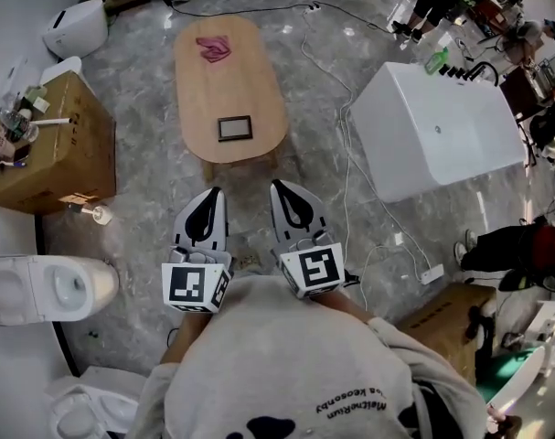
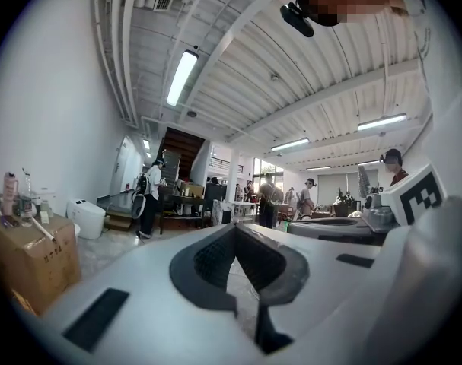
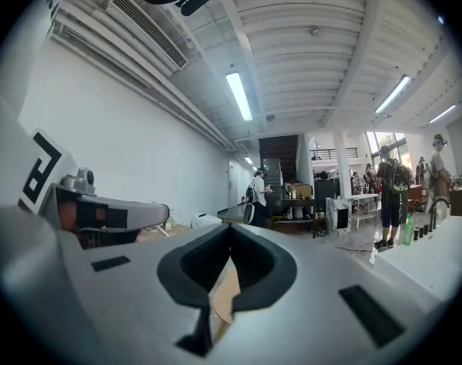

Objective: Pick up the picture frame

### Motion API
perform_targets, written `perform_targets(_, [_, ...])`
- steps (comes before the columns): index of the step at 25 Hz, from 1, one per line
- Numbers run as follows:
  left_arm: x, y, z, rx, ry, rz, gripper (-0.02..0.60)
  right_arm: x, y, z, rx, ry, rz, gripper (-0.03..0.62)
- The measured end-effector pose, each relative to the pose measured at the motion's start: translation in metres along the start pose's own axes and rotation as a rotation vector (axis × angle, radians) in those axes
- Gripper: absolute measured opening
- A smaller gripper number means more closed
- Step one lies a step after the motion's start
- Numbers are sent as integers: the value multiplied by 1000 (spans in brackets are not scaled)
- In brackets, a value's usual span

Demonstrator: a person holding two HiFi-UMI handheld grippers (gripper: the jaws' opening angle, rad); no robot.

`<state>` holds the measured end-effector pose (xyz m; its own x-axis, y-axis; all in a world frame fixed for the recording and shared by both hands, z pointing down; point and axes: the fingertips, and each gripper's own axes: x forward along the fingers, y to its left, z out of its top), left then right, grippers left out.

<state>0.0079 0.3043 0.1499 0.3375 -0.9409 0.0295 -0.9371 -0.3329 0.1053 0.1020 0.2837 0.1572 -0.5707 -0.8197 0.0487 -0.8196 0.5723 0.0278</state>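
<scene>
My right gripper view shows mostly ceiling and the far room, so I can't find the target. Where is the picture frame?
Observer: The small dark rectangular picture frame lies flat on the oval light-wood low table, at the end nearest you, ahead of both grippers.
Operator: Anything else on that table?
Observer: Only a crumpled pink cloth at the far end, well apart from the frame.
Operator: Is the left gripper ready?
Observer: The left gripper is shut and empty, side by side with the right gripper; both are short of the table.
</scene>
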Motion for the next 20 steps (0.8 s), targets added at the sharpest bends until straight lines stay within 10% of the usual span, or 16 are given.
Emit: perform_targets(20, [24,36,4,-9,-17,32,8,36,-6,4,-15,22,-14,8])
